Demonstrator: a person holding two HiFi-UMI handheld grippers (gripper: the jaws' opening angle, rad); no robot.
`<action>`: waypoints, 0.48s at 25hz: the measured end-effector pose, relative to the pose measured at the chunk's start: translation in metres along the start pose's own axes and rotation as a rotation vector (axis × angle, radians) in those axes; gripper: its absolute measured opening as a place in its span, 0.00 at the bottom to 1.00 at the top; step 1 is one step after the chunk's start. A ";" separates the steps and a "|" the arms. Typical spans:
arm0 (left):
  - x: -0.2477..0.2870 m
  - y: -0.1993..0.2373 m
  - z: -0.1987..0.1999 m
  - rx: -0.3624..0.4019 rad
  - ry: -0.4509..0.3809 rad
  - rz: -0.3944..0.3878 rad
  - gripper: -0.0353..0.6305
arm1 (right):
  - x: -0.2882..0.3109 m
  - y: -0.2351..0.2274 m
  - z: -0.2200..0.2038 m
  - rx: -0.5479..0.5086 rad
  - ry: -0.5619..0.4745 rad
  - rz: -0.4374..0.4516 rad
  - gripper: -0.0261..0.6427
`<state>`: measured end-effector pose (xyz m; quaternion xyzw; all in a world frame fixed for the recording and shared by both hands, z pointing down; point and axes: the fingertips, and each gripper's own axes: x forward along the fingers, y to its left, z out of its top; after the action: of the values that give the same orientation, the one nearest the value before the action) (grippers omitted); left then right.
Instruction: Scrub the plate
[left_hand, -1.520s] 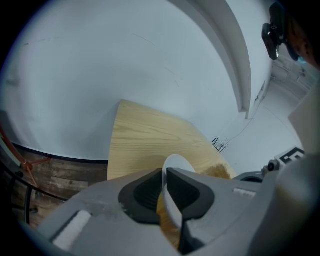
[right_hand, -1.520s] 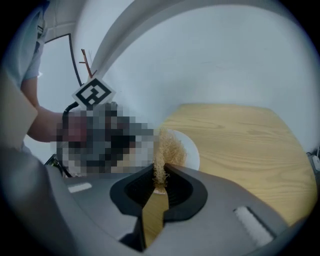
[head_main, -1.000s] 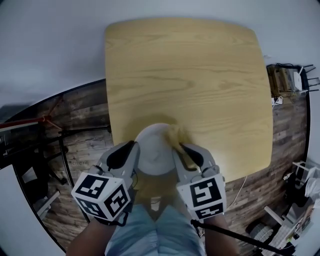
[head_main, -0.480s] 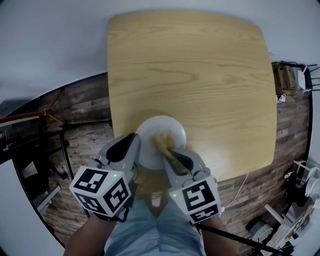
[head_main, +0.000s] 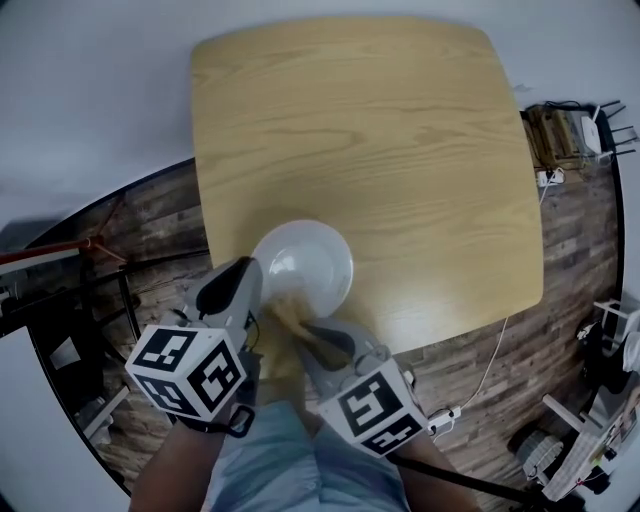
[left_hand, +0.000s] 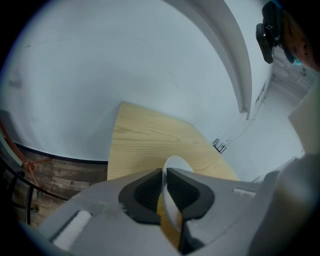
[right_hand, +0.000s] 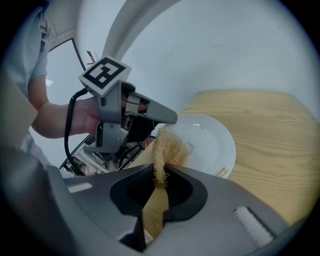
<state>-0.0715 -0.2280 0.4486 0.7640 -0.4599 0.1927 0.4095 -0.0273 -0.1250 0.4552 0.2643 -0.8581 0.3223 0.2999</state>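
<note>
A white plate (head_main: 305, 263) sits near the front left edge of the wooden table (head_main: 380, 140). My left gripper (head_main: 248, 285) is shut on the plate's near-left rim; in the left gripper view the plate (left_hand: 173, 197) stands edge-on between the jaws of the left gripper (left_hand: 164, 176). My right gripper (head_main: 300, 330) is shut on a tan fibrous scrubber (head_main: 285, 312) that lies at the plate's near rim. In the right gripper view the scrubber (right_hand: 167, 150) rises from the right gripper (right_hand: 160, 181) and touches the plate (right_hand: 210, 145) beside the left gripper (right_hand: 167, 117).
The light wooden table (right_hand: 270, 130) stretches far and right of the plate. Dark plank floor (head_main: 160, 230) surrounds it, with a black metal stand (head_main: 60, 320) to the left and cables and equipment (head_main: 565, 140) to the right. A person's legs (head_main: 300, 460) are below.
The scrubber has moved from the plate's right side across to its near rim, toward me. The plate has shifted slightly left and farther up in view with the left gripper.
</note>
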 end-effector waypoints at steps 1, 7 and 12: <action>-0.001 -0.001 0.000 0.008 -0.003 0.001 0.13 | -0.002 0.004 -0.002 -0.002 -0.002 0.009 0.11; -0.006 -0.009 0.000 0.042 -0.007 0.010 0.13 | -0.021 0.009 -0.004 -0.004 -0.039 0.004 0.11; -0.006 -0.014 -0.001 0.061 0.007 0.015 0.13 | -0.038 -0.014 0.006 0.013 -0.073 -0.069 0.11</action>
<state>-0.0627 -0.2208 0.4385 0.7718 -0.4581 0.2125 0.3864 0.0052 -0.1288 0.4310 0.3072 -0.8568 0.3074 0.2776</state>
